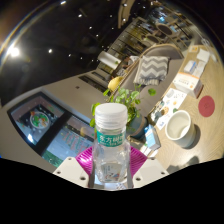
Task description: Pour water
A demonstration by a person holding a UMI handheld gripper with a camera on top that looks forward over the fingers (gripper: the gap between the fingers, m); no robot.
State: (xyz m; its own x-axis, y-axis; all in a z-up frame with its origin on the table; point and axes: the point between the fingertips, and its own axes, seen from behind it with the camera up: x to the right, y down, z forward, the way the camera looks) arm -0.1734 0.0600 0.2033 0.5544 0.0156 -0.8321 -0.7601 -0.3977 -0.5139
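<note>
A clear plastic water bottle (111,148) with a white cap and a green-and-white label stands upright between my fingers. My gripper (111,166) is shut on it: the magenta pads (87,160) press on its lower body from both sides. The bottle is held above the table. A white cup (179,127) stands on the table beyond the fingers to the right, its opening facing up. The bottle's base is hidden below the fingers.
A potted green plant (128,100) stands just behind the bottle. A red round coaster (207,105) lies right of the cup. A dark tray or screen (40,118) lies to the left. Papers and small boxes (176,97) lie further back on the table.
</note>
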